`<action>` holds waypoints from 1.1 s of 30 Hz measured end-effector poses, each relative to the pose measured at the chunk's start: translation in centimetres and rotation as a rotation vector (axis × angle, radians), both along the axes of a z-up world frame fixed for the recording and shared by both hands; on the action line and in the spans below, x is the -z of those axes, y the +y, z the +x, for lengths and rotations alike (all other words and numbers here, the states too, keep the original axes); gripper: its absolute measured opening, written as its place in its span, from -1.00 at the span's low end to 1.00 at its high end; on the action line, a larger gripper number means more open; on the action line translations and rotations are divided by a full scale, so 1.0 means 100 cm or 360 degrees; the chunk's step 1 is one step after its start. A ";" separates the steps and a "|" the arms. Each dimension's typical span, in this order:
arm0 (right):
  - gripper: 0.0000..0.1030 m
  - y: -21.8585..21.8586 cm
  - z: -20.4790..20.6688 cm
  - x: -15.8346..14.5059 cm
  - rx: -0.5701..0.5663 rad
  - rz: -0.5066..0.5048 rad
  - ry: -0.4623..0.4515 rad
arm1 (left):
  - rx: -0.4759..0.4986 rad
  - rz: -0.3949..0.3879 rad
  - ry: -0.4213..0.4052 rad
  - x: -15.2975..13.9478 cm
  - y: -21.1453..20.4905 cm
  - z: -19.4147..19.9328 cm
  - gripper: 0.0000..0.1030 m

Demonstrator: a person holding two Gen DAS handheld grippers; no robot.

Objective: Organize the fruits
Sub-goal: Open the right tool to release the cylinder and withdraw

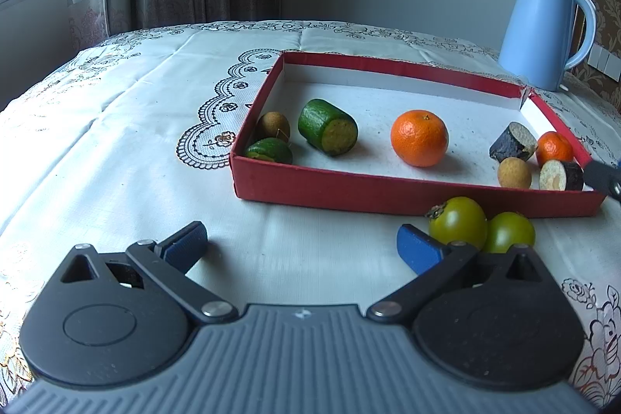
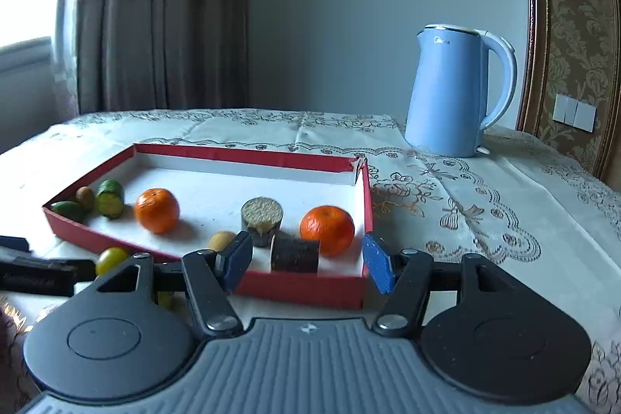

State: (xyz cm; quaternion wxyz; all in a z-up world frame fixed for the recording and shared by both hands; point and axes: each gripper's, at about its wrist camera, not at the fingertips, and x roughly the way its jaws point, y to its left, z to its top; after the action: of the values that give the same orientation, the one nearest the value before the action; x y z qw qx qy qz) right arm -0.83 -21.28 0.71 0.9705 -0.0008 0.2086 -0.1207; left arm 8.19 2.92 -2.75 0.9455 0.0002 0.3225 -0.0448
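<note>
A red tray (image 1: 388,194) (image 2: 302,288) holds two oranges (image 1: 419,137) (image 2: 156,210), cucumber pieces (image 1: 328,132), dark sugarcane pieces (image 1: 512,141) (image 2: 295,253) and small brown longans (image 1: 514,172). Two green tomatoes (image 1: 460,221) (image 1: 509,231) lie on the cloth in front of the tray, beside my left gripper's right finger. My left gripper (image 1: 302,245) is open and empty above the cloth. My right gripper (image 2: 304,258) is open and empty at the tray's near right corner, its fingers either side of a sugarcane piece. One tomato (image 2: 110,258) shows in the right wrist view.
A light blue kettle (image 1: 543,33) (image 2: 454,92) stands behind the tray at the right. The table has a patterned white cloth (image 1: 116,142). Curtains and a wall lie behind. The left gripper's body (image 2: 35,270) shows at the left of the right wrist view.
</note>
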 end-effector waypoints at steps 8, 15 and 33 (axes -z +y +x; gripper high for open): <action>0.23 -0.007 -0.010 0.009 -0.0051 0.0125 -0.0018 | -0.0024 -0.0008 0.0003 0.000 0.002 0.000 1.00; 0.35 -0.023 -0.008 0.014 -0.0043 0.0313 0.0021 | -0.0042 -0.0109 -0.0002 -0.007 0.013 -0.007 1.00; 0.35 -0.041 0.000 0.022 -0.0024 0.0520 0.0115 | 0.0057 0.0018 -0.0078 -0.017 -0.017 -0.011 0.92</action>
State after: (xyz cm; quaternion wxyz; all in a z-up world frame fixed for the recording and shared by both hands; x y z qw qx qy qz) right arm -0.87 -25.42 -1.54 0.9504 0.1511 0.2603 -0.0779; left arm 7.11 1.17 -1.04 0.9521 0.0124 0.2995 -0.0600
